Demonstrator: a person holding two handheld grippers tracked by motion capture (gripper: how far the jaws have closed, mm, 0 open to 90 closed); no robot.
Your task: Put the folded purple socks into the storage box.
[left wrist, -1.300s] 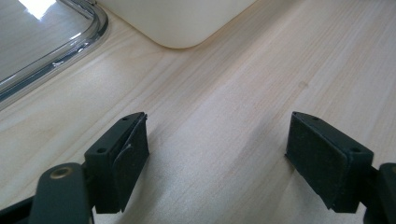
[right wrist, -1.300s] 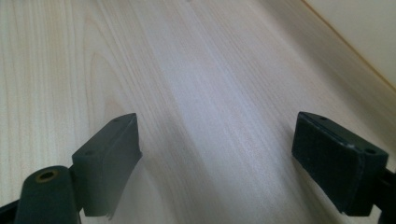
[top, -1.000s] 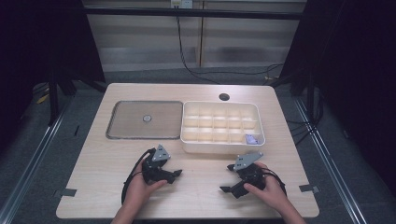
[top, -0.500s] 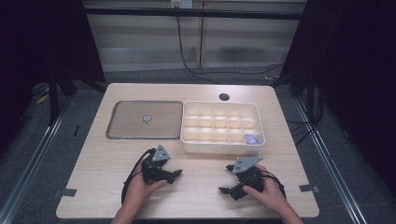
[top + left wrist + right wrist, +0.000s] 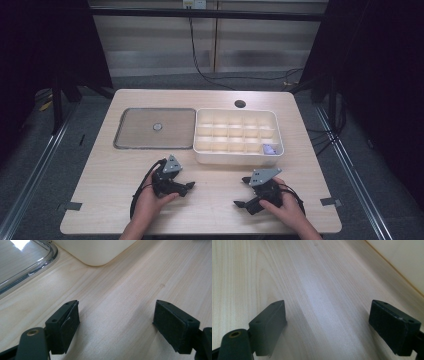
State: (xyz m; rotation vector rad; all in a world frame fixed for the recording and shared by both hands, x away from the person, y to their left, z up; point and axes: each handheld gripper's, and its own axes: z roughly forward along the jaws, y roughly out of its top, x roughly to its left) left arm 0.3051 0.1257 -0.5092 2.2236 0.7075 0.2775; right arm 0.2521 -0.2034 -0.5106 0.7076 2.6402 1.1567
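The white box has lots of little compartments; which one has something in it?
The front right corner compartment of the white box: a small purple thing lies there; the others look empty.

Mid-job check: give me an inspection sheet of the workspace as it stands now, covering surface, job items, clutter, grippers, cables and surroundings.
Surface: pale wooden table, with a round hole near its far edge.
Job's things: white divided box at the centre right, a small purplish item in its near right compartment; flat metal tray beside it on the left, a small round item lying on it.
Clutter: nothing seen.
Grippers: left gripper and right gripper are both open, holding nothing, low over bare wood near the front edge.
Cables: a black cable loops by the left hand; another cable hangs behind the table.
Surroundings: dark curtains at the sides, grey floor, tape at the table's front corners.
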